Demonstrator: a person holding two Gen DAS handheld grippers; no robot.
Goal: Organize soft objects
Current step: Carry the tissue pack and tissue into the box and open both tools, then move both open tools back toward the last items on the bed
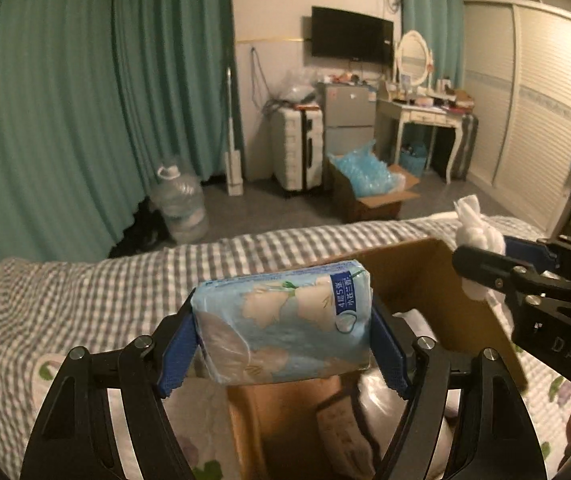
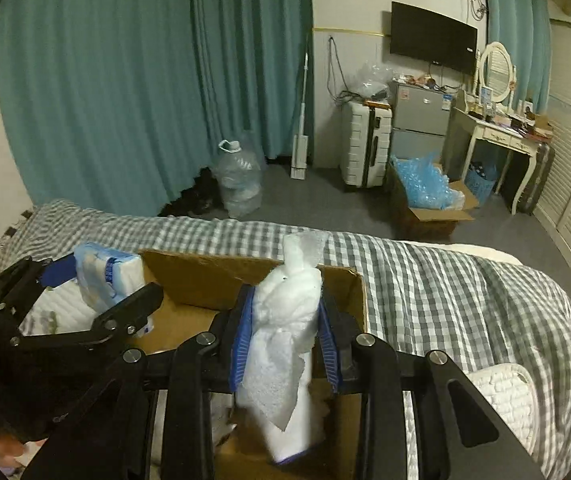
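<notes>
above the cardboard box (image 1: pixel 417 264) on the bed (image 1: pixel 85 292), a tissue pack (image 1: pixel 285 328) is gripped by the left claw (image 1: pixel 283 344) and a white foam roll (image 2: pixel 285 320) by the right claw (image 2: pixel 285 344). both seem due for lowering into the box, then release.

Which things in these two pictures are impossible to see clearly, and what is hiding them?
- Inside of the cardboard box: left wrist view, mostly covered by the tissue pack held in the left gripper.
- Box floor: right wrist view, hidden by the white foam wrap in the right gripper.
- Lower end of the foam wrap: blurred.
- Items on the dressing table: too small.
- Person holding the grippers: out of frame.
</notes>
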